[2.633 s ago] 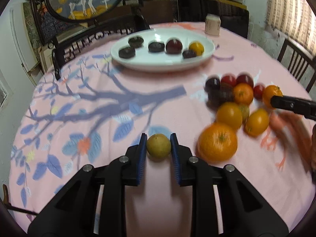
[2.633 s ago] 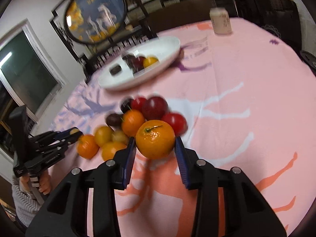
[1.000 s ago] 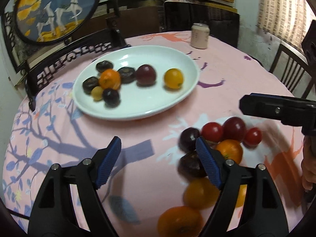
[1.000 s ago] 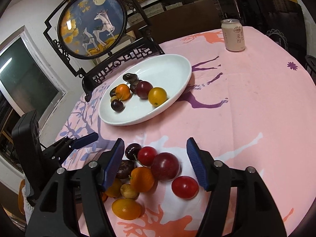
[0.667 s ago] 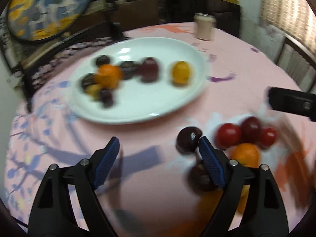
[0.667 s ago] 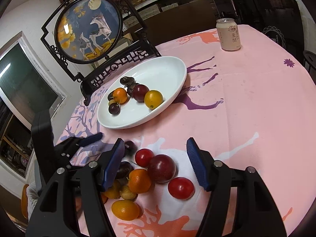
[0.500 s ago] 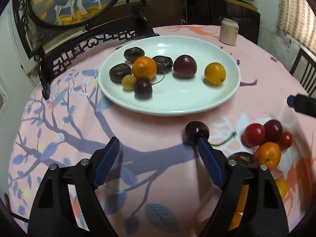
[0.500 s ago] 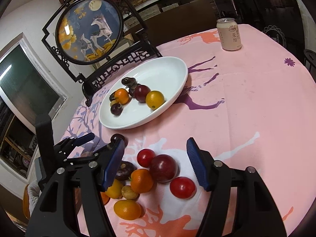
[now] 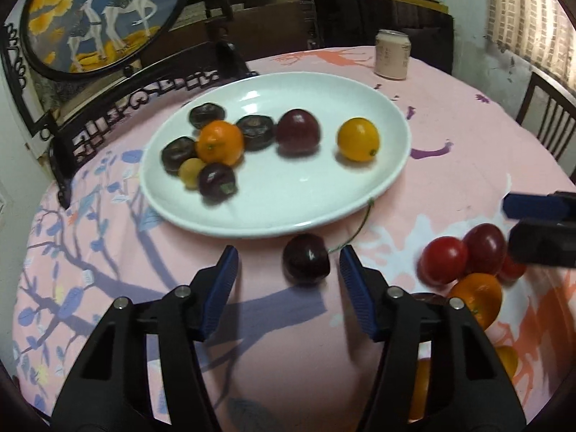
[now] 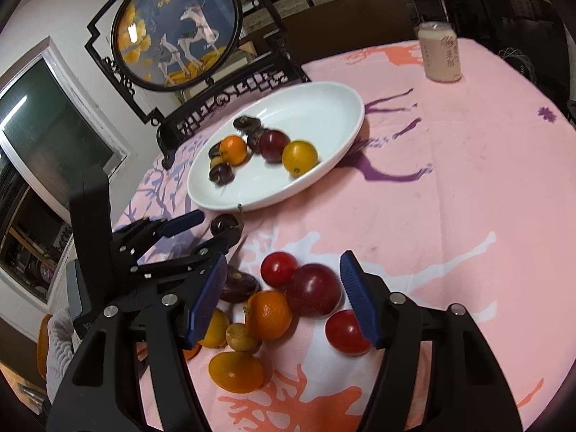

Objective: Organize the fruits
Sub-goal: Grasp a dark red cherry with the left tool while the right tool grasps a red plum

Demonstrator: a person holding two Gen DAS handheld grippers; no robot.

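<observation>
At the left stands a round deer painting point(image 9: 97, 18) in a dark frame, behind the pink printed tablecloth point(image 9: 450, 126). Next comes the white oval plate point(image 9: 252, 223), holding dark fruits, a small orange point(image 9: 219, 142), a pale yellowish fruit, a dark red plum point(image 9: 298, 131) and a yellow-orange fruit point(image 9: 358, 139). Just in front of the plate's near rim lies a dark cherry point(image 9: 306, 259) with a thin green stem, and the left gripper point(image 9: 288, 270) straddles it — its jaws are closing, the cherry lies between the blue pads, nearer the right one, and neither pad presses on it yet. Farther right sits the loose heap on the cloth: red tomato-like fruits point(image 9: 444, 261), a maroon plum point(image 10: 313, 289), oranges and yellow fruits. The right gripper point(image 10: 282, 293) hangs over this heap, jaws about half apart and gripping nothing — the plum sits below the gap. A pale drink can point(image 10: 440, 52) stands at the far right.
</observation>
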